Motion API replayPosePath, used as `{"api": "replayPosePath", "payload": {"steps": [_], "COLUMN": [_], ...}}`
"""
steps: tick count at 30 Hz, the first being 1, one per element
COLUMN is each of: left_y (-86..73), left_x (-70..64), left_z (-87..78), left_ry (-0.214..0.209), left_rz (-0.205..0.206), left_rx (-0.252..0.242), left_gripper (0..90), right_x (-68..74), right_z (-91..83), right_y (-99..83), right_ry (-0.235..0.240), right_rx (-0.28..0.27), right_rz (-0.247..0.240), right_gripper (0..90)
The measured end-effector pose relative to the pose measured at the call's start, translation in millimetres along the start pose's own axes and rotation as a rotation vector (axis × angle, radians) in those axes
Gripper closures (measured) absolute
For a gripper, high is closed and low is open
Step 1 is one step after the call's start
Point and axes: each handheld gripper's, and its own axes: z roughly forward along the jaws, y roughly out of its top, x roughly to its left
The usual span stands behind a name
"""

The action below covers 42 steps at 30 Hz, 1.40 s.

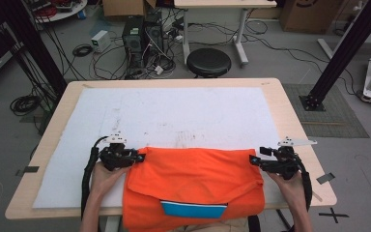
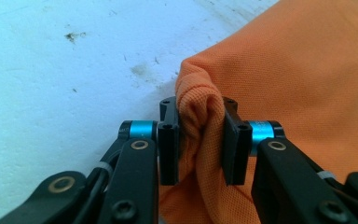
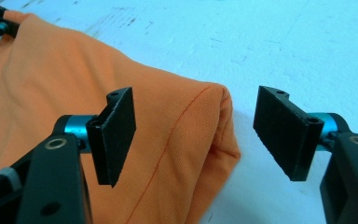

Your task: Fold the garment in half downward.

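An orange shirt [image 1: 193, 181], folded, lies on the white mat [image 1: 174, 116] at the worktop's near edge. My left gripper [image 2: 200, 140] pinches its far-left corner; my right gripper [image 3: 200, 135] stands released around the far-right corner. Judged mid-fold: next, clamp the right.

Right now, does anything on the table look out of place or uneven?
Yes. The left gripper pinches a bunched corner of the orange garment, while the right gripper stands open around the other corner without gripping it. The white mat carries dark smudges.
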Motion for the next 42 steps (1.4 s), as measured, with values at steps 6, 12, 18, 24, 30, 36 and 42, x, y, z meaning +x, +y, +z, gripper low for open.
{"api": "replayPosePath", "payload": {"steps": [6,12,18,24,30,36,42], "left_y": [-0.5,-0.6,-0.7,0.3,10.8,25.4,40.8], "left_x": [2.0,2.4,2.3,-1.2,-8.6,0.4,11.2], "left_z": [0.4,0.4,0.2,0.0,2.0,10.4,19.7], "left_ry": [-0.012,-0.013,-0.012,0.009,0.105,0.153,0.207], "left_rz": [-0.021,-0.022,-0.017,-0.011,0.021,-0.004,-0.014], "left_rx": [-0.008,-0.008,-0.004,0.002,0.052,0.088,0.124], "left_gripper": [72.2,72.2,72.2,73.2,75.2,75.6,75.7], "right_x": [-10.2,-13.7,-11.4,-2.0,2.8,5.1,-1.9], "right_z": [13.8,26.3,30.7,33.7,37.8,51.5,64.7], "right_y": [8.4,8.4,0.7,-0.2,6.2,23.6,37.4], "right_ry": [0.019,0.017,0.008,0.013,-0.051,-0.121,-0.142], "right_rx": [0.046,0.119,0.132,0.146,0.143,0.174,0.197], "right_rz": [-0.031,-0.089,-0.119,-0.149,-0.161,-0.164,-0.168], "right_gripper": [28.0,29.0,52.5,73.3,78.9,79.3,79.2]}}
